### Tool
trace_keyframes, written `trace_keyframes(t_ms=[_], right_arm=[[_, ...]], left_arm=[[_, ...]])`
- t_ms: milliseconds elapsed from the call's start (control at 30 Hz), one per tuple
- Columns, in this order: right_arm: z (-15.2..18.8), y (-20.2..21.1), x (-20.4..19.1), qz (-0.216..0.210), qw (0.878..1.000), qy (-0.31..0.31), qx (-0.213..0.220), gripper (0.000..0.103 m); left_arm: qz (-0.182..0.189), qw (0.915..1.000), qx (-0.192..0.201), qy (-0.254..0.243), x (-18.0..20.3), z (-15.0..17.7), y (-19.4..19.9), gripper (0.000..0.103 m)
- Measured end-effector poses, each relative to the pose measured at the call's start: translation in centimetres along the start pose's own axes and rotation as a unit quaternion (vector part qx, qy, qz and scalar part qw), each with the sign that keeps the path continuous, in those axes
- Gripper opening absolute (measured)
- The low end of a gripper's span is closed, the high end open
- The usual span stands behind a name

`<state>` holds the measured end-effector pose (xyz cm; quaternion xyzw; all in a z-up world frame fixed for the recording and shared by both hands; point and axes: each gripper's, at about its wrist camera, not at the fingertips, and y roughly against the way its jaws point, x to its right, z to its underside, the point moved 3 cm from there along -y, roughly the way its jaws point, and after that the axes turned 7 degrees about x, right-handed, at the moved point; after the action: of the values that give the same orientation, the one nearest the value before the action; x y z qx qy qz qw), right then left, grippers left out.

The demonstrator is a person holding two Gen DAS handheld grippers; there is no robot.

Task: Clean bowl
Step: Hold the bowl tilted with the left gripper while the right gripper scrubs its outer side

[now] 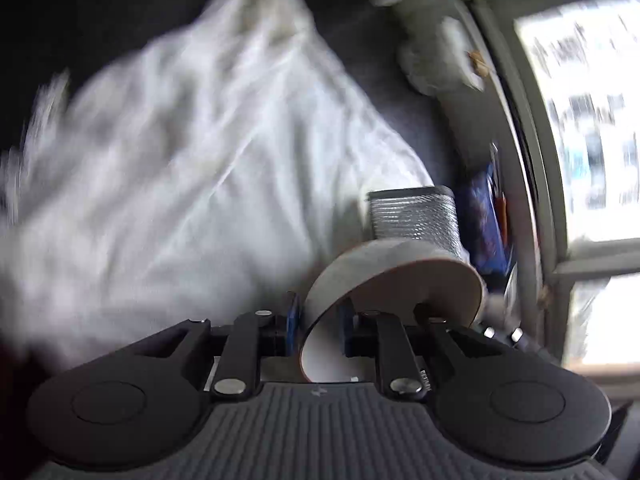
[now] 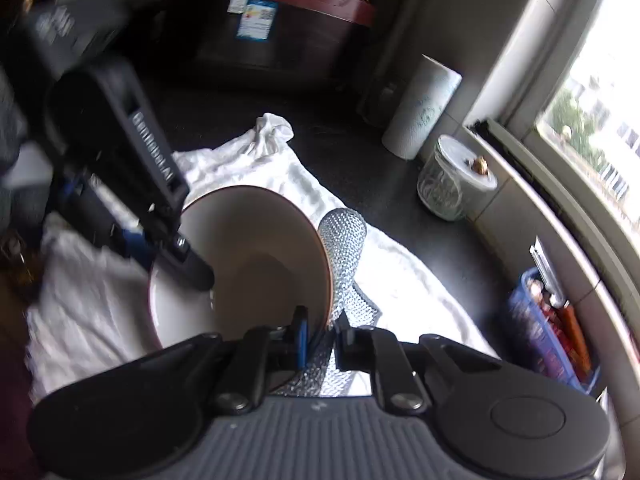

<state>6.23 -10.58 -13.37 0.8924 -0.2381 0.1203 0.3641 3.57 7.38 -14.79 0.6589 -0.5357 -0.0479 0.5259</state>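
1. Left gripper (image 1: pixel 318 332) has its jaws clenched on the bowl (image 2: pixel 248 256) rim, tipping it over the white towel (image 2: pixel 92 304).
2. Right gripper (image 2: pixel 320 340) jaws pinch the silver scouring cloth (image 2: pixel 344 240), lying outside the bowl's rim.
3. Best now: steady the bowl, sweep the cloth firmly around the inside.

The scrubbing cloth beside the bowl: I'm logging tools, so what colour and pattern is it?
Silver-grey, with a shiny dimpled mesh texture; the scrubbing cloth shows best in the right wrist view.

Beige bowl (image 2: pixel 248 256) with brown rim, tipped on edge over white towel (image 2: pixel 92 312), silvery mesh scrubber (image 2: pixel 344 248) against its outside
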Motion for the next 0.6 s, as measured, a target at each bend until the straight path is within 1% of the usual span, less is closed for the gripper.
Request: trace_keyframes(t_ms=[33, 67, 100, 167, 200, 267, 333, 367, 400, 467, 500, 600], right_arm=[[-0.2, 0.2, -0.2, 0.005, 1.000, 0.015, 0.003, 0.010], [-0.4, 0.3, -0.3, 0.010, 0.999, 0.030, 0.007, 0.010], [-0.5, 0.3, -0.3, 0.013, 0.999, 0.042, 0.010, 0.009], [-0.8, 0.4, -0.6, 0.019, 0.996, 0.079, 0.019, 0.008], [-0.8, 0.4, -0.7, 0.020, 0.996, 0.089, 0.021, 0.008], [-0.8, 0.5, -1.0, 0.018, 0.993, 0.114, 0.028, 0.008], [-0.8, 0.7, -1.1, 0.018, 0.992, 0.123, 0.028, 0.008], [-0.7, 0.8, -1.1, 0.017, 0.991, 0.127, 0.029, 0.008], [-0.6, 0.8, -1.1, 0.019, 0.991, 0.129, 0.026, 0.008], [-0.6, 0.8, -0.9, 0.019, 0.993, 0.114, 0.021, 0.009], [-0.8, 0.7, -0.7, 0.015, 0.994, 0.103, 0.018, 0.009], [-0.6, 1.0, -0.8, 0.008, 0.997, 0.070, 0.013, 0.010]], left_arm=[[-0.014, 0.9981, 0.011, -0.058, 1.1, -0.4, 0.4, 0.019], [-0.026, 0.9906, 0.024, -0.132, 2.8, -0.5, 0.7, 0.019], [-0.038, 0.9779, 0.037, -0.202, 4.4, -0.5, 0.9, 0.019], [-0.049, 0.9511, 0.054, -0.300, 6.6, 0.0, 1.4, 0.019], [-0.052, 0.9385, 0.061, -0.336, 7.4, 0.3, 1.5, 0.019], [-0.066, 0.9173, 0.072, -0.386, 8.5, 1.0, 1.4, 0.019], [-0.059, 0.9157, 0.065, -0.392, 8.9, 1.3, 1.4, 0.018], [-0.055, 0.9160, 0.063, -0.392, 9.1, 1.5, 1.5, 0.013], [-0.051, 0.9244, 0.063, -0.373, 8.8, 1.3, 1.6, 0.011], [-0.043, 0.9406, 0.063, -0.331, 8.2, 0.9, 1.9, 0.012], [-0.037, 0.9518, 0.059, -0.299, 7.6, 0.6, 2.0, 0.012], [-0.029, 0.9713, 0.053, -0.230, 6.0, 0.2, 2.1, 0.013]])
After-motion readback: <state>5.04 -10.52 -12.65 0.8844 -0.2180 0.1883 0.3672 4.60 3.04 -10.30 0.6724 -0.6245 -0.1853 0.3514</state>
